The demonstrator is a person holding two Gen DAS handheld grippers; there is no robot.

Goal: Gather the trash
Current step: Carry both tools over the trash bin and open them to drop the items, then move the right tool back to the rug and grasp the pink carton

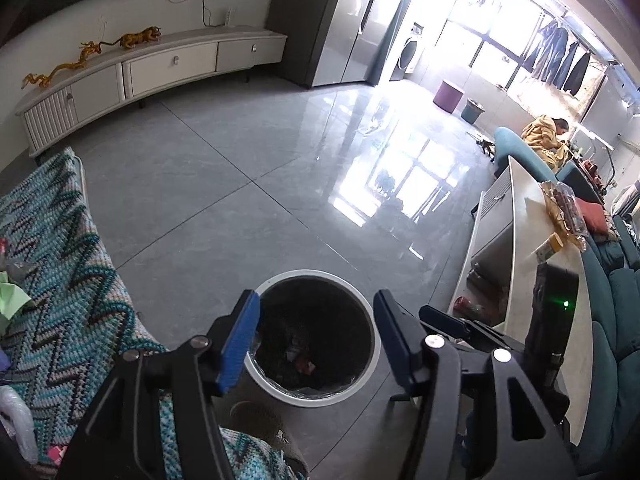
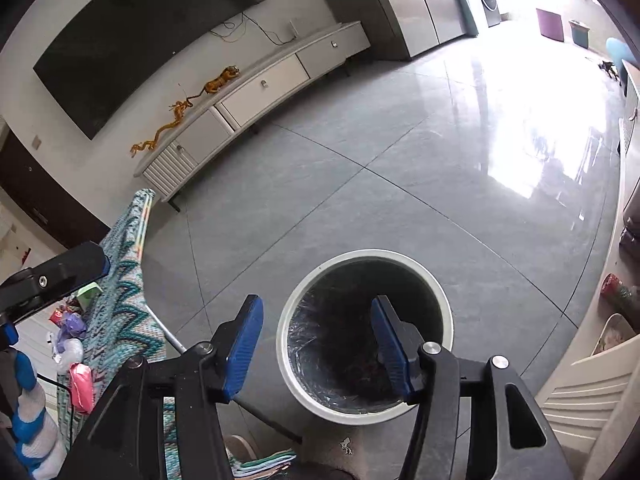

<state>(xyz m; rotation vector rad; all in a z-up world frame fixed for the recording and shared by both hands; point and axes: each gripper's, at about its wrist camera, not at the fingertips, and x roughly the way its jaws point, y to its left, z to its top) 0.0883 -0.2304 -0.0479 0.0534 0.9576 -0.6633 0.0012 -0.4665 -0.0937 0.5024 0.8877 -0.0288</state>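
A round white trash bin with a black liner stands on the grey floor; several wrappers lie at its bottom. It also shows in the right wrist view. My left gripper hangs above the bin, open and empty. My right gripper also hangs over the bin, open and empty. The right gripper's finger shows beside the left one. Scraps of trash lie on the patterned cover at the left, among them a green paper and a pink wrapper.
A surface with a teal zigzag crocheted cover is at the left. A white coffee table with snack packets stands at the right, a teal sofa behind it. A white TV cabinet lines the far wall. A person sits far right.
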